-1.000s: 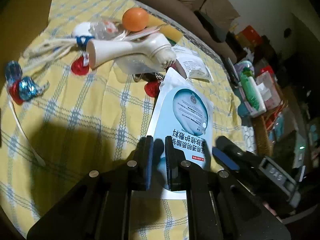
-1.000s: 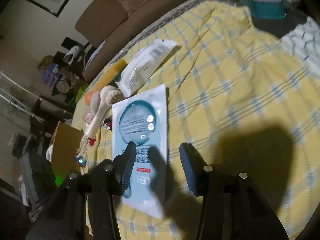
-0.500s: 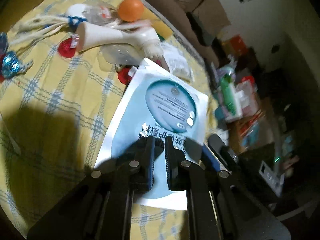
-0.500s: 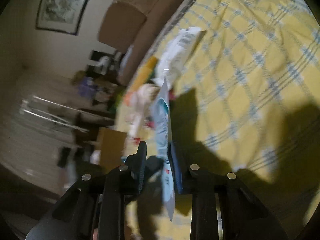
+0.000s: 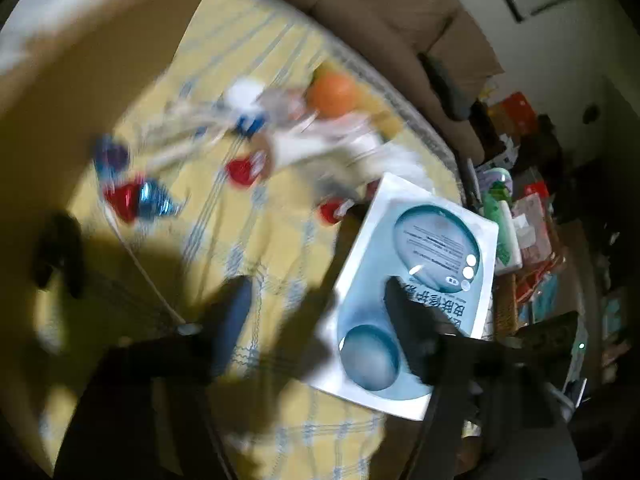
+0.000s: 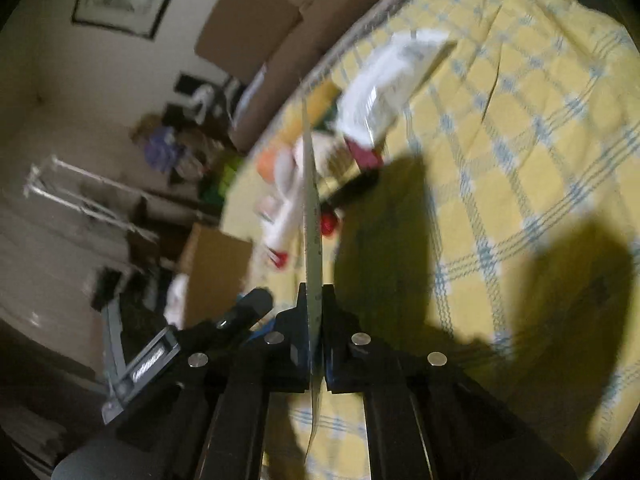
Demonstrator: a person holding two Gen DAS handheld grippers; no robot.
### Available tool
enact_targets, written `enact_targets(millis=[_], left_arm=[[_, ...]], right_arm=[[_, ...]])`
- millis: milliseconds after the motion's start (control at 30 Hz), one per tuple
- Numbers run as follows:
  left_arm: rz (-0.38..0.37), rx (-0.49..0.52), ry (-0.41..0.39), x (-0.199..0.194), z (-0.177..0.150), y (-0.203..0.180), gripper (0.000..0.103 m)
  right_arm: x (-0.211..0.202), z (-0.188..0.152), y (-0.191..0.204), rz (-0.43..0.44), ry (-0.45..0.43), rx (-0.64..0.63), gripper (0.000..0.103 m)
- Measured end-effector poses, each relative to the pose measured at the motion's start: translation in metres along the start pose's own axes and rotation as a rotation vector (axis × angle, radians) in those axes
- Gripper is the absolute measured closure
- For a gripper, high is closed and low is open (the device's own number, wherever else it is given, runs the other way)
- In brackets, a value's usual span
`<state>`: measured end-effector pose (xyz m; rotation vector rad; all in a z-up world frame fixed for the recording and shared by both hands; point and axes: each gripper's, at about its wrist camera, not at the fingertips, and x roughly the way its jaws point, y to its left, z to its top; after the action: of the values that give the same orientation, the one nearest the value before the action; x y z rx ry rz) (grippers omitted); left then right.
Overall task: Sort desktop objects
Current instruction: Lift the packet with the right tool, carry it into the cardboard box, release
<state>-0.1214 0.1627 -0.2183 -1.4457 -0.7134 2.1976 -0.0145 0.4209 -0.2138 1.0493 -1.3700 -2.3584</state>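
Observation:
A white and teal face-mask sachet (image 5: 436, 240) hangs lifted over the yellow plaid cloth (image 5: 248, 240). My right gripper (image 6: 314, 300) is shut on its lower edge, and the sachet (image 6: 310, 200) shows edge-on between the pads in the right wrist view. My left gripper (image 5: 316, 296) has its jaws opening wide. Its right finger (image 5: 404, 320) stands in front of the sachet, and the pads do not press on it. Further back lie an orange ball (image 5: 334, 94), a white facial brush (image 5: 316, 146) and red foil sweets (image 5: 242, 170), all blurred.
A cardboard box (image 5: 80, 40) rises at the left edge of the cloth. Blue and red foil sweets (image 5: 136, 200) lie near it. A white packet (image 6: 384, 88) lies towards the brown sofa (image 5: 380, 12). A basket of bottles (image 5: 504, 236) stands beyond the table's right edge.
The left gripper, shut on the sachet before, has let go and opened wide while pulling back. The right gripper has closed on the sachet and lifted it from flat to edge-on.

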Motion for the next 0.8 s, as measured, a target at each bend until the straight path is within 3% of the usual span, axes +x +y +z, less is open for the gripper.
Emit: enact_targets(millis=[200, 367, 600, 800], left_arm=[[-0.020, 0.125, -0.119, -0.073, -0.001, -0.065, 0.035], [0.051, 0.203, -0.218, -0.146, -0.012, -0.084, 0.027], [0.163, 0.238, -0.374, -0.224, -0.010, -0.068, 0.025], [0.143, 0.140, -0.409, -0.252, 0.000, -0.022, 0.031]], right_arm=[[-0.046, 0.003, 0.045, 0.236, -0.063, -0.017, 0.100], [-0.059, -0.003, 0.098, 0.453, -0.045, -0.070, 0.100], [-0.029, -0.023, 0.154, 0.523, 0.041, -0.149, 0.100], [0.037, -0.034, 0.178, 0.606, 0.158, -0.139, 0.099]])
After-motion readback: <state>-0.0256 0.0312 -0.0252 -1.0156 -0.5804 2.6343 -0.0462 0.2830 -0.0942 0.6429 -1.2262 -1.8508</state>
